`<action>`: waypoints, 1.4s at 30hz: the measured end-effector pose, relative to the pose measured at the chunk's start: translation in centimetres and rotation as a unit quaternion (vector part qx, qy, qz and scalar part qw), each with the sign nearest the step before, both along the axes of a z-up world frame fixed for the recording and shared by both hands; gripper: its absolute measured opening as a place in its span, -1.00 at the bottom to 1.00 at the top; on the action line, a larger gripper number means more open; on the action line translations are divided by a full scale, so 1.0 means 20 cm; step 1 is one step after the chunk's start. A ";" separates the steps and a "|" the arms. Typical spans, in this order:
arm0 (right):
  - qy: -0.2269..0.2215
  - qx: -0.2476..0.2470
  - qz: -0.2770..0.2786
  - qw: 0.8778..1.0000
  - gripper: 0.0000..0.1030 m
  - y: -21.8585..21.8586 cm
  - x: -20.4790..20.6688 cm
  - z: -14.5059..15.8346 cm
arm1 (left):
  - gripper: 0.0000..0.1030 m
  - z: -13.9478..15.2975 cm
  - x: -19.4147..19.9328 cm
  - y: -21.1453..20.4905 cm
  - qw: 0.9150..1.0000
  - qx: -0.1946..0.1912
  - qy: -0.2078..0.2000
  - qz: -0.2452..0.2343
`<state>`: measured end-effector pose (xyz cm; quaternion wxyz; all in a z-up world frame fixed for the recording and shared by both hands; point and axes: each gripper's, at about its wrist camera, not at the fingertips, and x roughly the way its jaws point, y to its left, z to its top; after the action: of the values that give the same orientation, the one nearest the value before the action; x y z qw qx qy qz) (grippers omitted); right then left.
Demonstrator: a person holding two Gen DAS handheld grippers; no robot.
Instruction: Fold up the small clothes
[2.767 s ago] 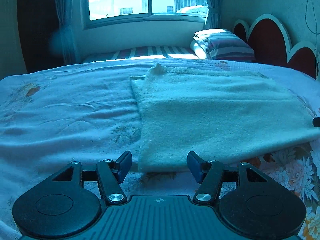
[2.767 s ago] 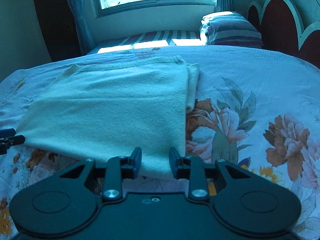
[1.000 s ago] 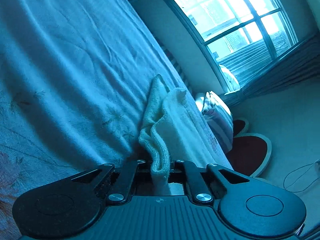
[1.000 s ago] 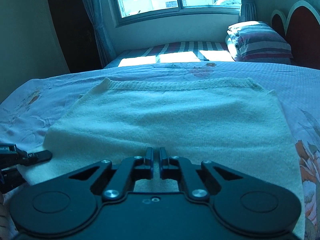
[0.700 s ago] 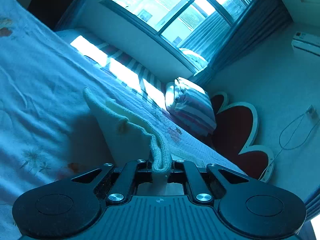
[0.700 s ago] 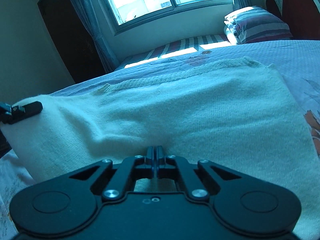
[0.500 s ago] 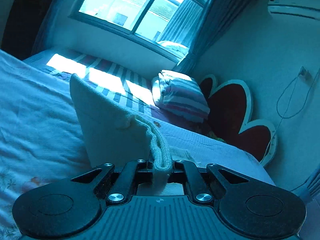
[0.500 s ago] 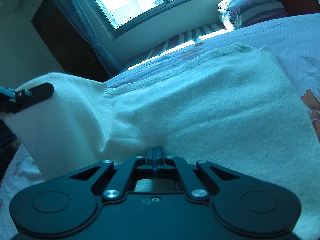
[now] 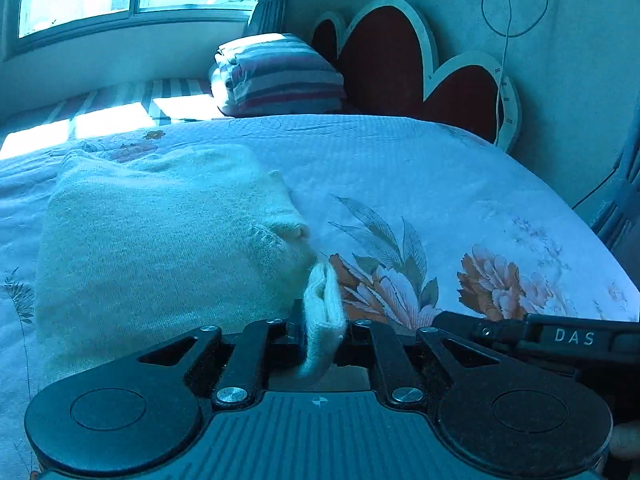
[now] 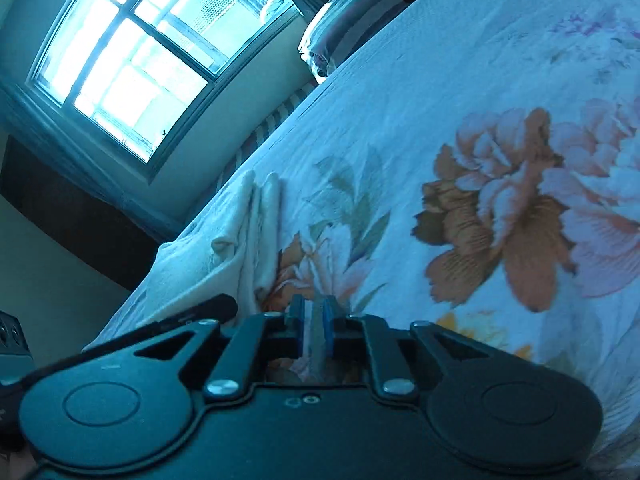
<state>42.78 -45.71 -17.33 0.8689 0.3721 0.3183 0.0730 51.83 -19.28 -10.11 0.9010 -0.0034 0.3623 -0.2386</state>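
Note:
A cream knitted garment [image 9: 160, 248] lies folded over on the floral bedspread [image 9: 400, 184], filling the left half of the left wrist view. My left gripper [image 9: 322, 320] is shut on a bunched corner of the garment at its right edge. In the right wrist view the garment [image 10: 240, 236] shows at the left, its edge stacked in layers. My right gripper [image 10: 314, 322] has its blue pads nearly together with only a thin pale strip between them; I cannot tell if that strip is garment. The right gripper's finger [image 9: 520, 334] crosses the lower right of the left wrist view.
A striped folded quilt [image 9: 276, 76] sits at the head of the bed by the red scalloped headboard [image 9: 420, 68]. A window [image 10: 132, 56] lies beyond the bed. The bedspread [image 10: 480, 160] stretches bare to the right of the garment.
Both grippers lifted the near edge of the garment and carried it over to the right, folding it. The left gripper has come down low beside the right gripper, and the right view has tilted.

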 end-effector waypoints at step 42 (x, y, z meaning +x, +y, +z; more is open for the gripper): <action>0.045 -0.002 0.018 0.999 -0.97 0.39 -0.14 0.02 | -0.32 -0.24 -0.39 0.81 0.983 -0.073 0.007 0.166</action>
<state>40.01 -37.96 -16.85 0.8527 0.3677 0.3641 0.0710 44.04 -3.12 -14.82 0.9229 -0.1308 0.3447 -0.1110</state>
